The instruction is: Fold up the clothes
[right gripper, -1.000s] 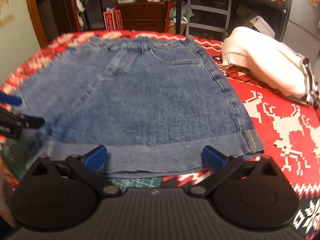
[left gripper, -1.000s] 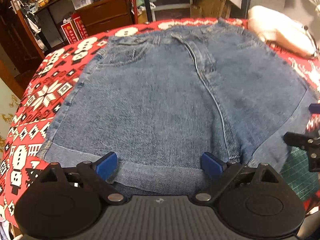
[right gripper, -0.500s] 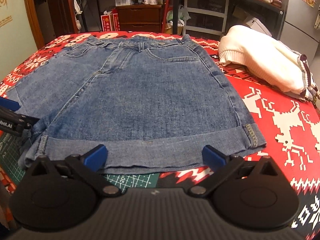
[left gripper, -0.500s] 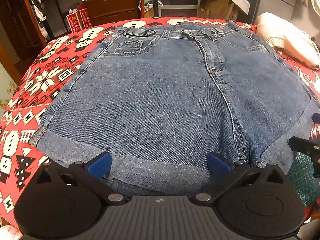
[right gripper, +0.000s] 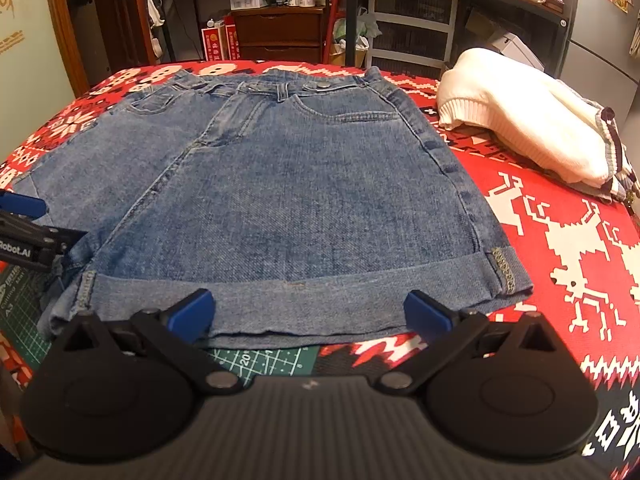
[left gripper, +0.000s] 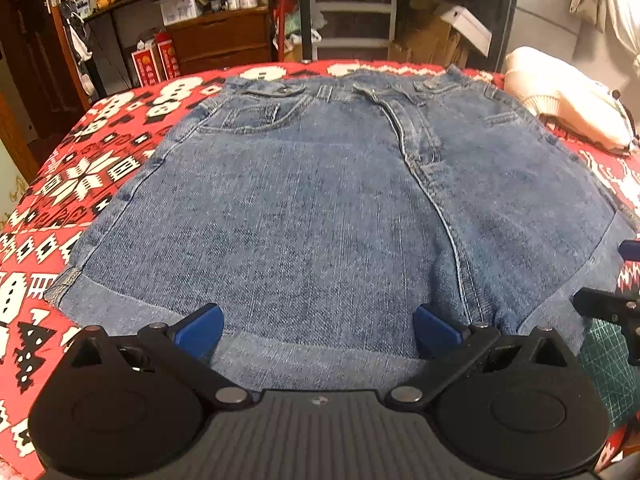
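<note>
Denim shorts (left gripper: 320, 208) lie flat on the red patterned blanket (left gripper: 80, 184), cuffed hems nearest us, waistband pointing away. We hold the left gripper (left gripper: 318, 330) and right gripper (right gripper: 306, 314) spread wide over the hems, pinching nothing. A cream sweater (right gripper: 520, 120) lies beyond, right.

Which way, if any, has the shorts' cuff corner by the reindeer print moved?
No. In the right wrist view the cuff corner of the denim shorts sits where it was, just left of the white reindeer on the tablecloth.
</note>
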### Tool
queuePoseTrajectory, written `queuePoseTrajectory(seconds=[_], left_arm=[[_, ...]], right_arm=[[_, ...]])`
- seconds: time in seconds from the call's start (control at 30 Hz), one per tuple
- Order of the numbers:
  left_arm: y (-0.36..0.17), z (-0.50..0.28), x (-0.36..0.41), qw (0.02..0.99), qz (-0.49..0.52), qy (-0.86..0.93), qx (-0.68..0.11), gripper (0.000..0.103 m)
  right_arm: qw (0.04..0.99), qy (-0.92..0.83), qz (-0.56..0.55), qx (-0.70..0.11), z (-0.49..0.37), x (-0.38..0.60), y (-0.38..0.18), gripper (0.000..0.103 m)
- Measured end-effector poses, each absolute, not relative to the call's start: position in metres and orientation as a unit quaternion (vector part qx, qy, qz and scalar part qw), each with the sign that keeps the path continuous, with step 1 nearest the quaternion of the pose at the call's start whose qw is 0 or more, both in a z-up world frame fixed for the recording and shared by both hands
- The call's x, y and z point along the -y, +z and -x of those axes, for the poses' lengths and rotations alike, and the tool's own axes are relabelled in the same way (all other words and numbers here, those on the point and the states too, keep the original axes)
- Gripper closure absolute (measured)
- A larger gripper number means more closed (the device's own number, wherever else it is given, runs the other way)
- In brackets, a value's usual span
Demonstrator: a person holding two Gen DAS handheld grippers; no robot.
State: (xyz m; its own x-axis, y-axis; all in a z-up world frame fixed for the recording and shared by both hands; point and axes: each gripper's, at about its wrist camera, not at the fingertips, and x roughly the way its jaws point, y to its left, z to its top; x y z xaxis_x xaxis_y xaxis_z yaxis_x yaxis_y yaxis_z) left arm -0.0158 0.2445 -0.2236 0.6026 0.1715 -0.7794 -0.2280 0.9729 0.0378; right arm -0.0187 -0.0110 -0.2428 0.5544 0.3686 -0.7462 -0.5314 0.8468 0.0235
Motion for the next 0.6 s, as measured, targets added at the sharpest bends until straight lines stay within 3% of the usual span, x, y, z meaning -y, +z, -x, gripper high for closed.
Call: queuePoseTrajectory(seconds=[0.2,0.6], left_arm=[[-0.220,0.018,-0.249,0.898,0.061,0.112,-0.422,0.002],[-0.187,0.062,-0.332,0.858,0.356,0.089,-0.360,0.005]], right_arm=[[0.876,0.255,0.103,-0.396,0.019,0.010,-0.243,0.000],[0.867,0.317,0.137,-0.359,0.032,-0.022,-0.194,0.000]])
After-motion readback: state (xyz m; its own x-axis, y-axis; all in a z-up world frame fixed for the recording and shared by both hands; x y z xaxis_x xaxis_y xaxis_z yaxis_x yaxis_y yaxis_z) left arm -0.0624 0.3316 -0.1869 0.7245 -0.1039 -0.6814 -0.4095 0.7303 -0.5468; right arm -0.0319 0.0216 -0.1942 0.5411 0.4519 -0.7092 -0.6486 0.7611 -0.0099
